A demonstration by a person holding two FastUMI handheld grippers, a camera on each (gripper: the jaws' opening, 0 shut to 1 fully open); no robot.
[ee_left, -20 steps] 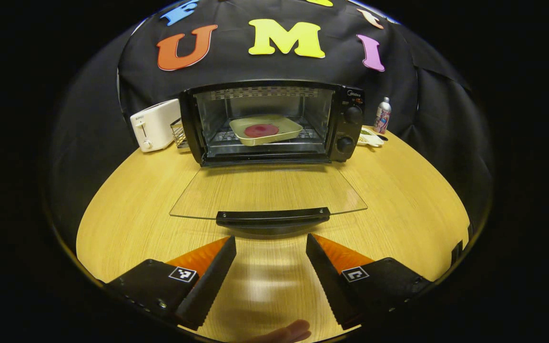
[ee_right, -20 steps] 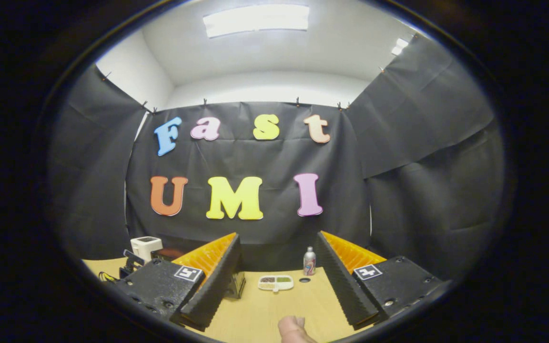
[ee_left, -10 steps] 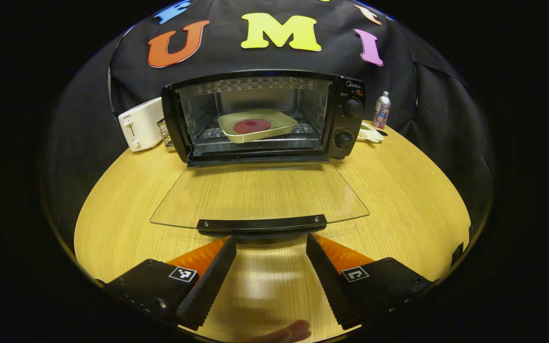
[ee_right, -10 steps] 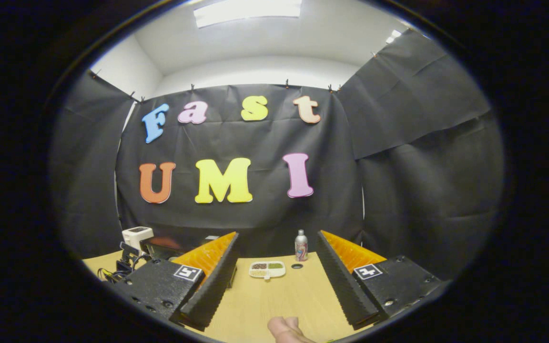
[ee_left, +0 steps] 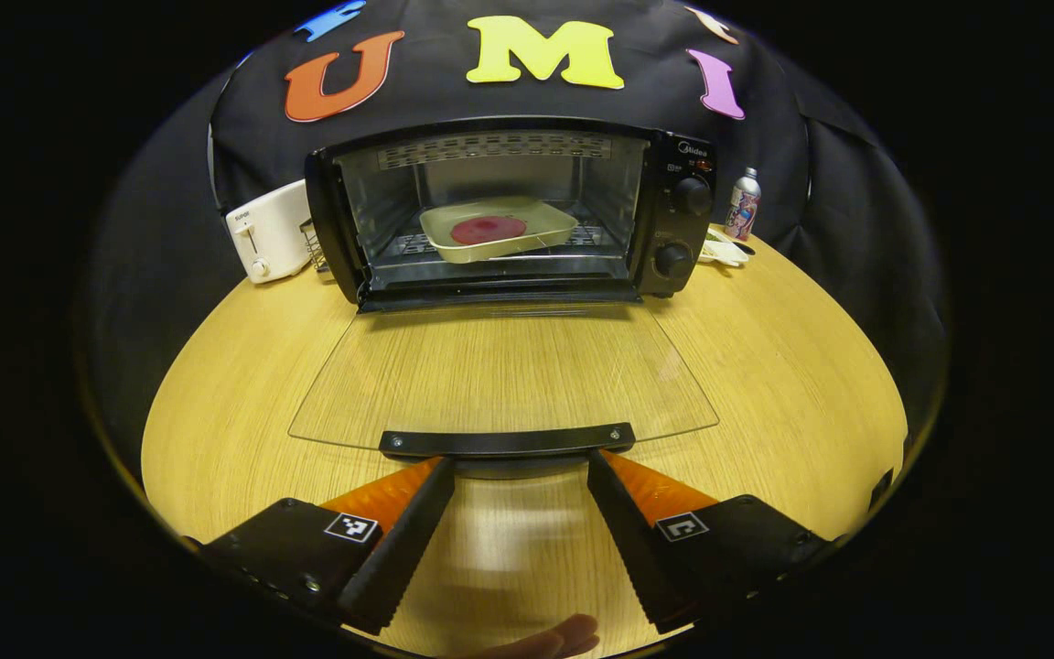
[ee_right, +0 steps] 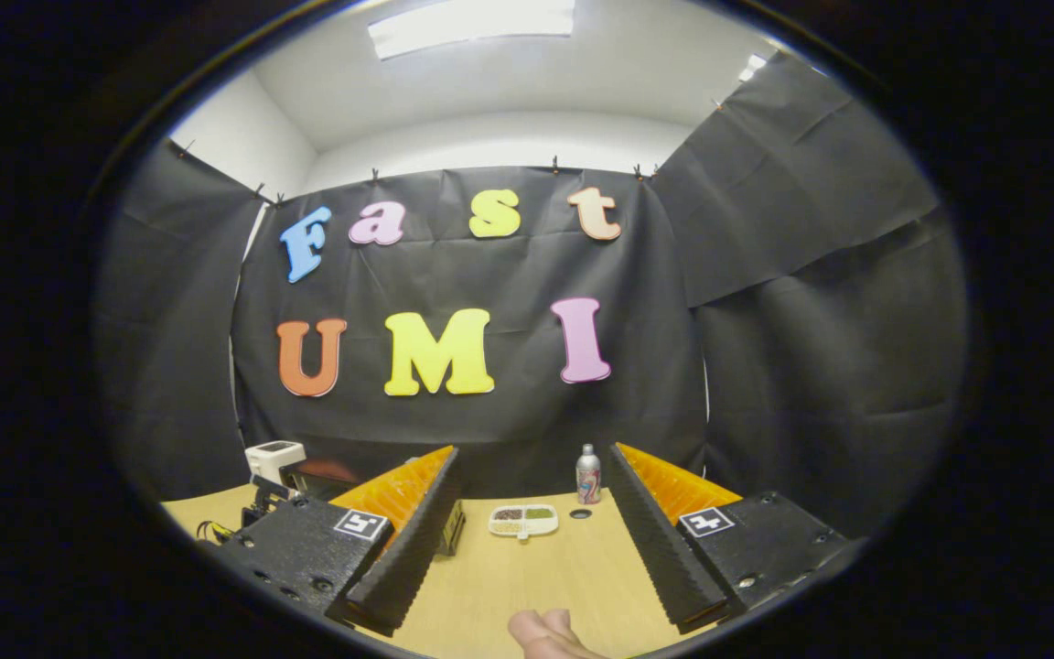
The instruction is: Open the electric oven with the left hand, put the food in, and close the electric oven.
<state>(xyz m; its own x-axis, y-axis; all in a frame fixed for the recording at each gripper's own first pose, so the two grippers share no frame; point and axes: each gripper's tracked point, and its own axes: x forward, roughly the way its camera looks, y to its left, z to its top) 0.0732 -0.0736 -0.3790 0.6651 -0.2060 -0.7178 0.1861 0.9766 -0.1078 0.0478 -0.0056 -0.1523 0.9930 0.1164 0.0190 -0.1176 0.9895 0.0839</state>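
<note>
Left gripper view: the left gripper is spread wide, empty, at the handle of the oven door, which lies flat open mid-frame. Food sits on a tray inside, upper centre. Right gripper view: the right gripper is wide and empty above the table.

Left gripper view, ahead of the hand-held gripper: desk is light yellow-tan wood grain. Oven is black, with black knobs and a grey metal cavity; its door is clear glass with a black handle. On the rack, the tray is cream, and the food is a dark red disc. Left of the oven, the toaster is white. Right of it, the bottle has a silver top and a pink-blue printed wrap.

Right gripper view, between the fingers: white dish with brown and green fillings.
</note>
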